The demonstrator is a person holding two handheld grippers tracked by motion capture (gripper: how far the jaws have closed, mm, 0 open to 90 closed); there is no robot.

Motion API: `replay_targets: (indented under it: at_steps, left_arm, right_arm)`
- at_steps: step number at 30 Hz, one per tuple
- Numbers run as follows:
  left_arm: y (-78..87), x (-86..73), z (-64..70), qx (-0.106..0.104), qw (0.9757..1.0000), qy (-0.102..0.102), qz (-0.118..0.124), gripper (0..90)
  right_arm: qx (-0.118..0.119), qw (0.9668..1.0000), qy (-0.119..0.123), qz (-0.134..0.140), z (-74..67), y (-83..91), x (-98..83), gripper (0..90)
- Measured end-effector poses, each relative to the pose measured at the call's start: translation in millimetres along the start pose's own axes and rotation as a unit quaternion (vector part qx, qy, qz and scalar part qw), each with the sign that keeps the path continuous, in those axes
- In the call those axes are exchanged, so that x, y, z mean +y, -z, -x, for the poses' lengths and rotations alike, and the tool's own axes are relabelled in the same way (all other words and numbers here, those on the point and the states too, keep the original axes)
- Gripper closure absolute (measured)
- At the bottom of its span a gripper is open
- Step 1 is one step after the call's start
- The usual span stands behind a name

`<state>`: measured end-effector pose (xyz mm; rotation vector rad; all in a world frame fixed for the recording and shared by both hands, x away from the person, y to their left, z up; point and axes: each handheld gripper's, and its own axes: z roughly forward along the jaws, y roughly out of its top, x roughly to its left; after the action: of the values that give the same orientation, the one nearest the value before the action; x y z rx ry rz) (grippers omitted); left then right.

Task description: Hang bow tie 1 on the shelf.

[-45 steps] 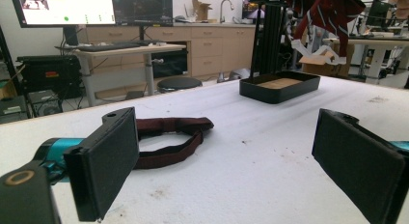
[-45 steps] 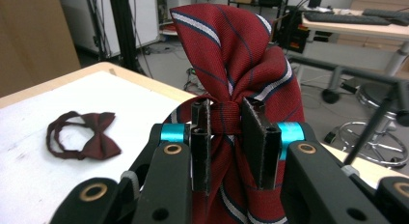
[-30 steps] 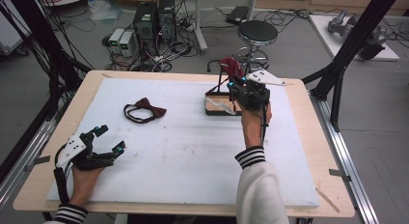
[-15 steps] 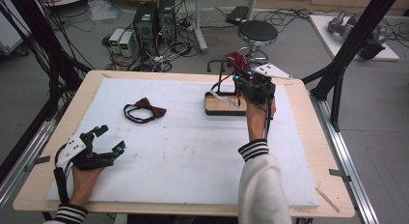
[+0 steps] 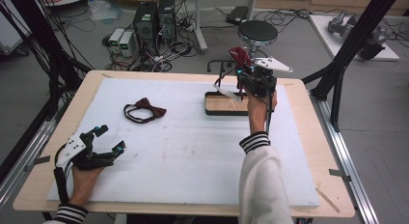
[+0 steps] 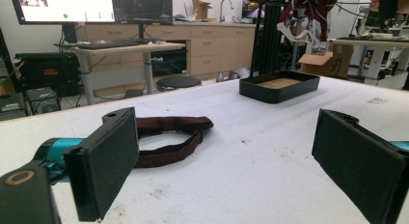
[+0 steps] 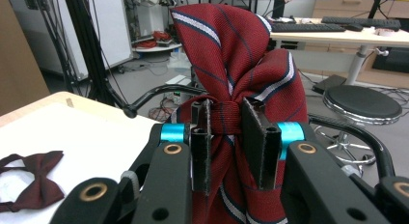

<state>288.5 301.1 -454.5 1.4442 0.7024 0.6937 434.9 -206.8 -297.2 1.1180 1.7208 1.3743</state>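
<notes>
The striped bow tie (image 7: 239,60) — light, limp cloth — is pinched at its knot by the right hand-held gripper (image 7: 235,137), best held there

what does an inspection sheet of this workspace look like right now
surface: white mat on a wooden table, faint scuff marks
job's things: striped red bow tie held above the black tray; dark red bow tie lying flat on the mat
clutter: nothing seen
grippers: right tongs shut on the striped bow tie's knot; left tongs open, low over the mat, holding nothing
cables: a cable runs from each gripper along the forearm
surroundings: round stool, computer towers, floor cables
</notes>
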Motion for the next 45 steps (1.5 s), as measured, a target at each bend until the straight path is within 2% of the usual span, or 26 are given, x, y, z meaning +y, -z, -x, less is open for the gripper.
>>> replay_targets:
  at_steps: [6, 20, 30, 45]
  left_arm:
    - [0.2, 0.0, -0.1, 0.000, 1.0000, 0.001, 0.000, 9.7]
    - [0.4, 0.0, -0.3, 0.000, 1.0000, 0.001, 0.000, 9.6]
    - [0.7, 0.0, -0.6, -0.001, 1.0000, 0.001, 0.000, 9.7]
    - [0.5, -0.1, -0.3, -0.001, 1.0000, 0.002, 0.001, 9.7]
  right_arm:
    - [-0.005, 1.0000, -0.006, 0.002, 6.9, -7.7, 2.2, 74.3]
    - [-0.024, 0.9997, -0.002, -0.001, 17.9, -22.8, 9.3, 74.2]
    - [-0.032, 0.9994, 0.009, -0.003, 19.8, -30.8, 12.5, 74.1]
    - [-0.035, 0.9992, 0.004, -0.020, 27.0, -38.9, 10.8, 73.8]
